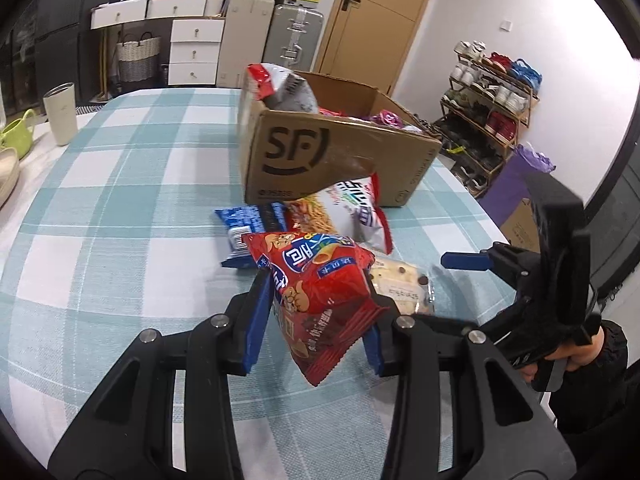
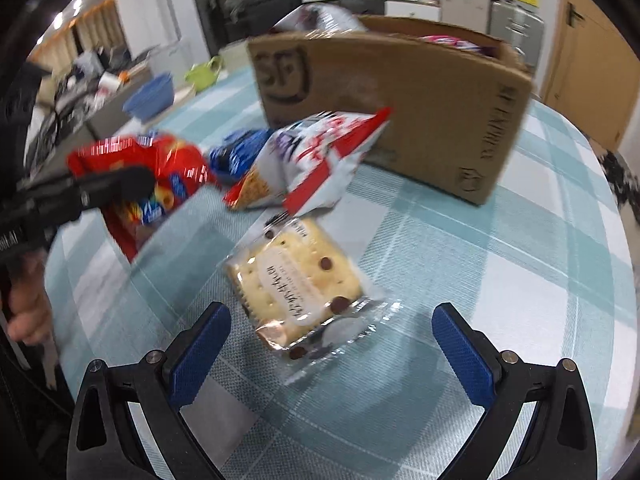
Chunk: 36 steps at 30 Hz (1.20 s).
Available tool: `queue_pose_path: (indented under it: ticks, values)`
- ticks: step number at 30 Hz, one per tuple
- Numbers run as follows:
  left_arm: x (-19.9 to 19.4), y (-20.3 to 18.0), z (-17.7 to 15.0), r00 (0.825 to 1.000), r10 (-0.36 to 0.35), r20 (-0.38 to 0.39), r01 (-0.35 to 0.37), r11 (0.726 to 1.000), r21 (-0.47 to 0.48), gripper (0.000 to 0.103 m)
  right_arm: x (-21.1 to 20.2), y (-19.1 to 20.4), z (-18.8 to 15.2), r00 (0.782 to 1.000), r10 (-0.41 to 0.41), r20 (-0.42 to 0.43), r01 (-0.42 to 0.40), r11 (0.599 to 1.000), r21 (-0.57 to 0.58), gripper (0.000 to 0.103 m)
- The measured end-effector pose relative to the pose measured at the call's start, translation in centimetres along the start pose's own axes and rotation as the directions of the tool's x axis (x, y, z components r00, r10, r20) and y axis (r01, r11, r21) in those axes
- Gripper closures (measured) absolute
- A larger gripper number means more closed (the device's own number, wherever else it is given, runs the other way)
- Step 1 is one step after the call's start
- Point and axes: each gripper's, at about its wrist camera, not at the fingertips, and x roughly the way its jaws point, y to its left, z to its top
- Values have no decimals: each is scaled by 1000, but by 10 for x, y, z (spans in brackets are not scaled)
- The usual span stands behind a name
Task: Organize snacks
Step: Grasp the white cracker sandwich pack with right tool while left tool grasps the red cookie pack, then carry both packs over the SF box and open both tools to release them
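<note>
Snacks everywhere on the checked surface [image 1: 120, 208]. Biggest thing is the SF cardboard box [image 1: 320, 152], already holding a few bags. Just in front of it lie a white chip bag [image 2: 316, 156] and a blue packet [image 1: 248, 228]. Left claw [image 1: 316, 312] is pinching a red snack bag [image 1: 320, 280], lifted. Right claw [image 2: 332, 344] is spread wide around a clear-wrapped cracker pack [image 2: 300, 288].

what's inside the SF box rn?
In the cardboard box: a red-and-grey snack bag pokes over the near corner, pink and purple packets show at the rim. Walls hide everything lower.
</note>
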Motion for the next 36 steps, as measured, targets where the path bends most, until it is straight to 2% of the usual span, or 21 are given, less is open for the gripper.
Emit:
queue_pose_path:
  ticks: [4,9,12,13,16,19,26,36]
  values:
    - [-1,10,-1,1000,21,-2,-21,1000,-22,66,9,8,7,1000,5,-21,-6,998,-57,1]
    - [-2,17,-1,999,46,-5,-46,998,-38,66,17,10,14,1000,25,-15,-26,998,-60,1]
    - [-3,20,0,999,52,-1,-52,998,-47,66,17,9,15,1000,23,3,-23,998,-57,11]
    - [-3,21,0,999,53,-2,-53,997,-49,66,16,9,15,1000,21,9,-21,998,-57,18]
    - [-1,21,1,998,56,-3,-56,997,-49,66,13,7,15,999,20,26,-19,998,-52,23]
    - [-1,21,2,998,55,-1,-55,997,-51,66,4,7,7,999,21,50,-19,999,-49,35]
    - [-1,17,3,998,55,7,-54,997,-46,66,-9,3,-8,997,35,72,-34,999,-24,37]
    - [-12,5,7,997,65,36,-65,998,-18,66,-52,-11,-25,987,30,160,-38,998,43,37]
